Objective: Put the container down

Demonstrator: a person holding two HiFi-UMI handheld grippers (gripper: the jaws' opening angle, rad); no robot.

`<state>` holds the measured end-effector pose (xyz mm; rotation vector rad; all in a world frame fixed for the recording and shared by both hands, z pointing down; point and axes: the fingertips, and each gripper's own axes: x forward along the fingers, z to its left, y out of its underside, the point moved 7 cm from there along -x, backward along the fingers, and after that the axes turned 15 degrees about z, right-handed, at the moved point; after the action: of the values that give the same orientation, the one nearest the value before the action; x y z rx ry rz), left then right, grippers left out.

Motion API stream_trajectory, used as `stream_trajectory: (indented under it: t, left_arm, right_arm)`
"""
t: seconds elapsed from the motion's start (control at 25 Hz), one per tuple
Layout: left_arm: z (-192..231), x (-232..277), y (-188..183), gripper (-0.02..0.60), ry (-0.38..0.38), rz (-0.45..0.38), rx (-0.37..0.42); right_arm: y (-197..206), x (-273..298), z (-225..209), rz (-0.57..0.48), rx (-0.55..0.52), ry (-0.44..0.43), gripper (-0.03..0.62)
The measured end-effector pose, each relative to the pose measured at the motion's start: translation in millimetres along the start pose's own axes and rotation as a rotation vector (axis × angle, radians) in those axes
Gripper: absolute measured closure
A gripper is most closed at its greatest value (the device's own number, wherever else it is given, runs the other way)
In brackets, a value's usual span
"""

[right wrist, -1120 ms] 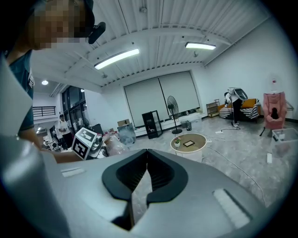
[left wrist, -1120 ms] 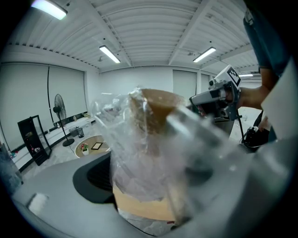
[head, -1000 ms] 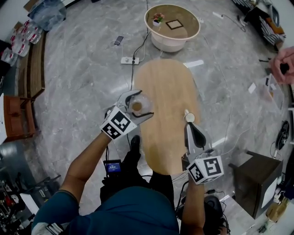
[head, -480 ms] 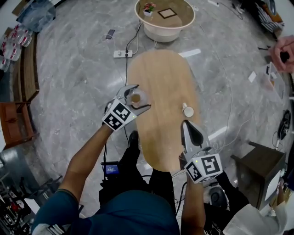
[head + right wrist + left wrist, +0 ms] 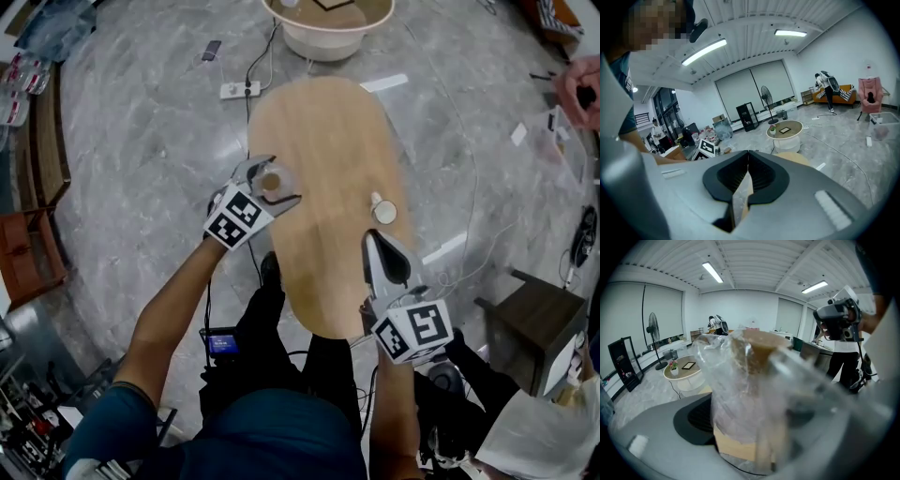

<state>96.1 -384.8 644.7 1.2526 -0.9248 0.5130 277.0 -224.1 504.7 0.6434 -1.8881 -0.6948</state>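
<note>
Left tongs (image 5: 281, 179) stand wide apart yet clamp a clear plastic container (image 5: 272, 182) with a brown top. The left gripper view shows the crinkled transparent wall (image 5: 750, 380) filling the space between the two jaws. The right tongs (image 5: 371, 240) are clenched on nothing; their dark pads meet along a seam in the right gripper view (image 5: 747, 164). They sit over the near right part of the oval wooden table (image 5: 328, 141), just short of a small white round object (image 5: 382, 210) that rests there. Over the last second both hands have come down toward the table, the left one more so, and the hold on the container has not loosened. The container hangs above the table's left edge, with wood and some grey marble floor (image 5: 150, 141) visible beneath it. Whether its base touches the wood yet cannot be told; it looks slightly aloft. So the set-down seems close but unfinished. The base probably needs to shift a little further inboard before the jaws let go, or it may tip off the rim.
</note>
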Motion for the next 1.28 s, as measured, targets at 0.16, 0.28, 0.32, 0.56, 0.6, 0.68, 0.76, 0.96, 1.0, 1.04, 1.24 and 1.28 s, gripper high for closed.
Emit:
stream_trajectory:
  t: [0.16,0.28,0.32,0.56,0.6,0.68,0.76,0.96,1.0,1.04,1.24,1.28]
  left_arm:
    - [1,16,11,0.186,0.016,0.015,-0.005]
    - [4,29,17,0.186,0.019,0.032,-0.012]
    - [5,33,18,0.186,0.016,0.039,-0.014]
    - [5,69,24,0.186,0.024,0.076,-0.022]
    - [6,75,26,0.186,0.026,0.081,-0.024]
    - [7,86,29,0.186,0.027,0.093,-0.030]
    - [5,97,32,0.186,0.026,0.106,-0.037]
    - [-1,133,44,0.186,0.045,0.130,-0.032]
    - [-1,140,47,0.186,0.050,0.136,-0.032]
    - [-1,147,49,0.186,0.055,0.141,-0.031]
    - [5,175,67,0.186,0.070,0.168,-0.040]
    - [6,181,70,0.186,0.071,0.175,-0.043]
  right_arm:
    - [9,7,1,0.009,0.012,0.004,0.583]
    - [16,12,-3,0.018,0.026,-0.002,0.583]
    - [18,14,-6,0.020,0.031,-0.008,0.583]
    - [32,16,-25,0.044,0.057,-0.008,0.583]
    - [33,17,-28,0.047,0.061,-0.005,0.583]
    - [37,19,-34,0.053,0.069,-0.004,0.583]
    - [41,17,-41,0.058,0.078,-0.004,0.583]
    - [56,17,-53,0.073,0.099,0.014,0.583]
    - [59,18,-55,0.078,0.103,0.017,0.583]
    - [61,20,-57,0.081,0.107,0.021,0.583]
    - [75,33,-61,0.097,0.127,0.028,0.583]
    - [77,35,-62,0.102,0.131,0.026,0.583]
